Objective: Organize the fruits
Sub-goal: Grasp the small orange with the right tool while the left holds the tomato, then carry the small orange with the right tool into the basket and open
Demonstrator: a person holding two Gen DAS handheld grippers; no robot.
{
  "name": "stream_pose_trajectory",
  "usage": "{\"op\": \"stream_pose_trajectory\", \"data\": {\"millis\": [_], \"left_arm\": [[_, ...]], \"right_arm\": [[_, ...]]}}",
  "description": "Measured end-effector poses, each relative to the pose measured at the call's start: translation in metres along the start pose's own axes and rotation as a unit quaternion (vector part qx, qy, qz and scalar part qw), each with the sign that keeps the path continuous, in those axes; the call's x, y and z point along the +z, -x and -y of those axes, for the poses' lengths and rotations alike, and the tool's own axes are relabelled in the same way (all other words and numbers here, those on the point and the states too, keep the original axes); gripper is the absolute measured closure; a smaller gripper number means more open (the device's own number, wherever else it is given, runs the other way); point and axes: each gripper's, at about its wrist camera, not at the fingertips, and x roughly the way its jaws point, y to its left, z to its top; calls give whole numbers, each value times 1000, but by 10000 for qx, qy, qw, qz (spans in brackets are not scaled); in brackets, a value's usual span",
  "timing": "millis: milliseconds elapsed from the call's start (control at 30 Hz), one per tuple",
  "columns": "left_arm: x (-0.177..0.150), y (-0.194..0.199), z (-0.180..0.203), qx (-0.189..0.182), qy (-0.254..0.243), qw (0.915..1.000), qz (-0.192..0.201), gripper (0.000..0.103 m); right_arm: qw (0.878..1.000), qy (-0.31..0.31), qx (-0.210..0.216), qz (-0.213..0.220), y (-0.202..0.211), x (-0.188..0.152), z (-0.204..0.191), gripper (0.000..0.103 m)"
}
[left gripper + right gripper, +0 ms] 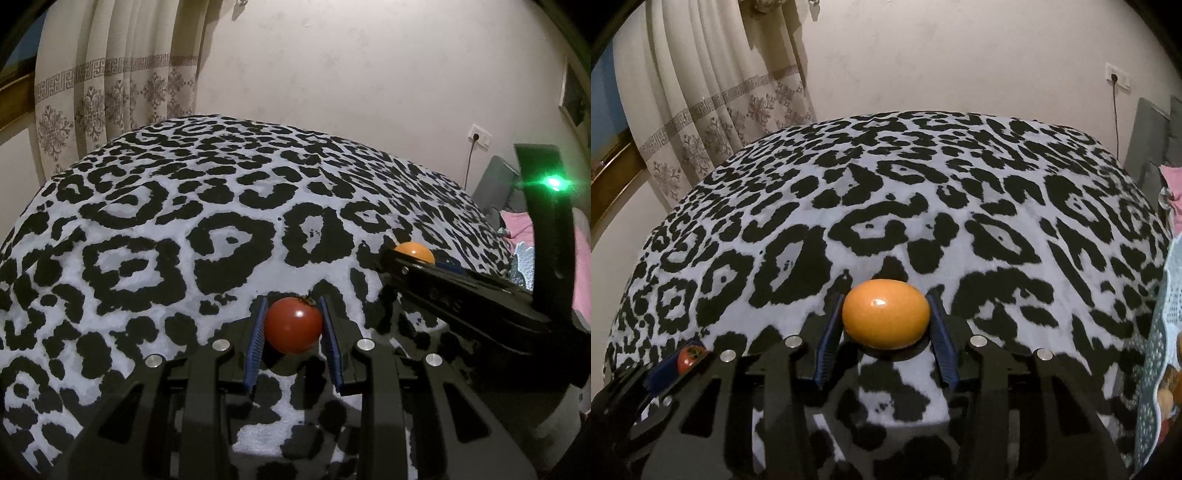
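Leopard-print cloth bears the orange fruit, long axis crosswise between the right gripper pads, seemingly clamped; left gripper clenches the tomato.

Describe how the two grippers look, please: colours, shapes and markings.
Both the left gripper and the right gripper are black, angular frames with cut-out slots, round silver bolts and ribbed blue pads. A green light glows on the right one's upright part.
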Motion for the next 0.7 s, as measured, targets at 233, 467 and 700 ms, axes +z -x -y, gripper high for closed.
{"op": "stream_pose_trajectory", "data": {"millis": [233,467,700], "left_arm": [[-1,4,2,23,-61,10000,72,74],[-2,7,6,25,-134,9998,128,74],[-4,10,9,7,-183,9997,157,74]], "right_arm": [[9999,-41,45,145,24,-14,1,56],[9994,-172,75,277,48,-27,7,56],[9993,-190,117,309,63,-42,8,56]]}}
